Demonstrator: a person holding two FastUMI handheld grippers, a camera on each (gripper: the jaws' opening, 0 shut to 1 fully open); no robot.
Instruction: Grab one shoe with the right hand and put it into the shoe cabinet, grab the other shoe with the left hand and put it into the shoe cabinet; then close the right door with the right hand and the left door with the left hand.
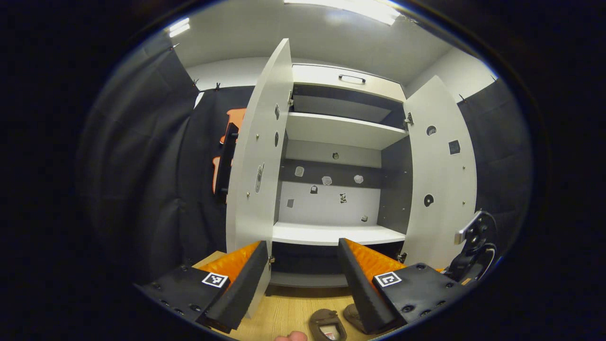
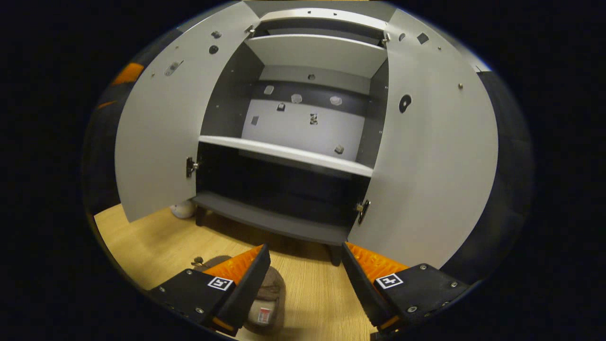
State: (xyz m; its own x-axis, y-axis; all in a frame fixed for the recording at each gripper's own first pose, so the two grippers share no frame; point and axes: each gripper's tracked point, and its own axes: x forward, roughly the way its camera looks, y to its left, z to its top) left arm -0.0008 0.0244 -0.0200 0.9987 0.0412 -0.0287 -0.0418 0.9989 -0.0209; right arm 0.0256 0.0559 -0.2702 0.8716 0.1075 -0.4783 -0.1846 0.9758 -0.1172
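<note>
Opening step, nothing grabbed: both shoes on the floor (image 2: 156,237) before the open cabinet (image 2: 303,161), one shoe (image 2: 265,303) at 6 o'clock by the right gripper (image 2: 305,270), jaws apart. Left gripper (image 1: 303,270) likewise jaws apart, other shoe (image 1: 326,324) at 6 o'clock. Next, judged: lower right gripper over shoe, clamp, lift to shelf.

Indoor ceiling light, strong fisheye warp, both views sharp enough.
I see a ceiling light strip (image 1: 350,8) blown out at the top of the left gripper view, and it lights the white cabinet doors (image 1: 258,156) evenly. The bottom compartment (image 2: 279,189) is dim, near black in the right gripper view. Soft shadow falls on the wood floor (image 2: 156,237) under the cabinet. Straight edges bow hard toward the rims, with slight softness there.
</note>
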